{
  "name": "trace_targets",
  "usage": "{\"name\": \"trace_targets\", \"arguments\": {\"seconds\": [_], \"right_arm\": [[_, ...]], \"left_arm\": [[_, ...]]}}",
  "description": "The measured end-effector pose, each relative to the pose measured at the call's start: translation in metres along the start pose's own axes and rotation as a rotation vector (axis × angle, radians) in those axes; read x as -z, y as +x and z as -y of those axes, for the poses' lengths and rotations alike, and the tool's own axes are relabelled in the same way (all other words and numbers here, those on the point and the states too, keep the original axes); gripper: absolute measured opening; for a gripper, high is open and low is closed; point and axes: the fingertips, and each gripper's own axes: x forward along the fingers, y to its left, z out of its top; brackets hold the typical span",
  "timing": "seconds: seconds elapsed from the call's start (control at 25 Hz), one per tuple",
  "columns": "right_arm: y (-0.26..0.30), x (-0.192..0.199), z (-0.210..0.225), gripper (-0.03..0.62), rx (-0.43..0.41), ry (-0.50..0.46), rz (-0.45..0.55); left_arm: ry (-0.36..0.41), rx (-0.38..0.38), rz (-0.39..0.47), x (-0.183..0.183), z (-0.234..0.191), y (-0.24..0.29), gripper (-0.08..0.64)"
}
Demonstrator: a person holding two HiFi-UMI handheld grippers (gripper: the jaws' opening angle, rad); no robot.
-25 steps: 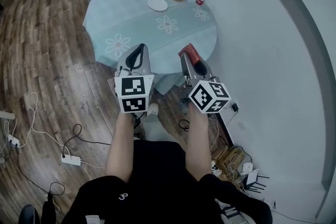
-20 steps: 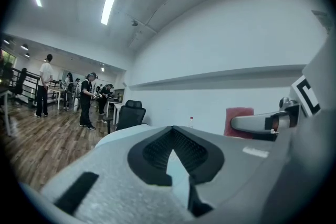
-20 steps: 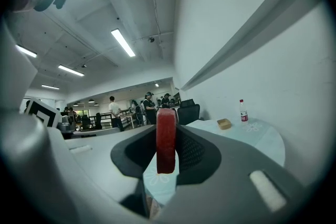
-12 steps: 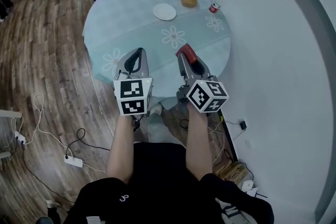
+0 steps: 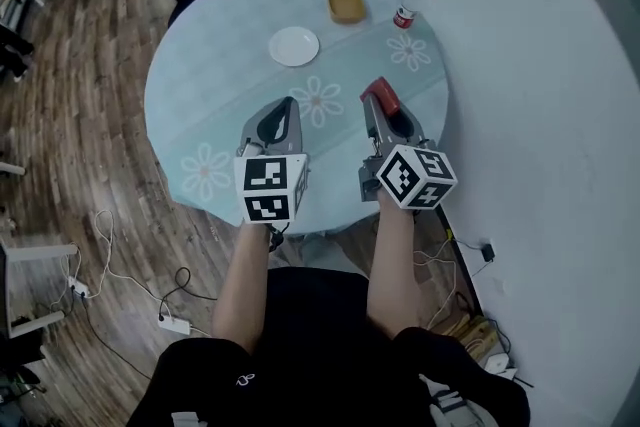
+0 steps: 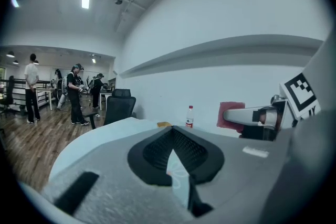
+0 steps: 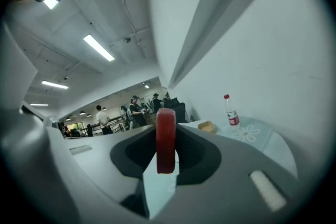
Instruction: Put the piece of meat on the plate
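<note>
A flat red piece of meat (image 5: 377, 93) stands on edge between the jaws of my right gripper (image 5: 384, 107), which is shut on it; the right gripper view shows the meat (image 7: 166, 134) edge-on. An empty white plate (image 5: 294, 46) lies on the round table (image 5: 200, 85), beyond both grippers and slightly left. My left gripper (image 5: 287, 105) hovers over the near part of the table beside the right one, shut with nothing in it. From the left gripper view, the meat (image 6: 231, 113) shows at the right.
A yellow dish (image 5: 346, 3) and a red-capped bottle (image 5: 405, 5) stand at the table's far right, near the white wall. A black office chair (image 6: 118, 105) stands behind the table. People stand far off on the wood floor. Cables lie on the floor left.
Both grippers have moved forward from in front of the table to over its near part, the right still holding the meat. The table and plate now lie closer.
</note>
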Motion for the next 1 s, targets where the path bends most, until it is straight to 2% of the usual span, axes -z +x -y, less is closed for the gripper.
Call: {"name": "trace_targets", "arguments": {"seconds": [0.12,0.28,0.56,0.76,1.0], "right_arm": [[0.006,0.002,0.029,0.103,0.031,0.037,-0.011],[0.025,0.013,0.038,0.103,0.018,0.059,-0.039],[0.068,0.040,0.020,0.103,-0.043,0.075,-0.104],[0.097,0.049,0.014,0.103,-0.050,0.082,-0.147],[0.134,0.072,-0.001,0.103,-0.066,0.083,-0.210]], "left_arm": [[0.011,0.010,-0.034,0.007,0.009,0.020,-0.005],[0.006,-0.003,-0.064,0.013,0.002,0.038,-0.005],[-0.026,-0.048,-0.105,0.030,-0.036,0.053,-0.005],[-0.066,-0.054,-0.131,0.039,-0.060,0.066,-0.005],[-0.134,-0.104,-0.156,0.052,-0.119,0.079,-0.005]]}}
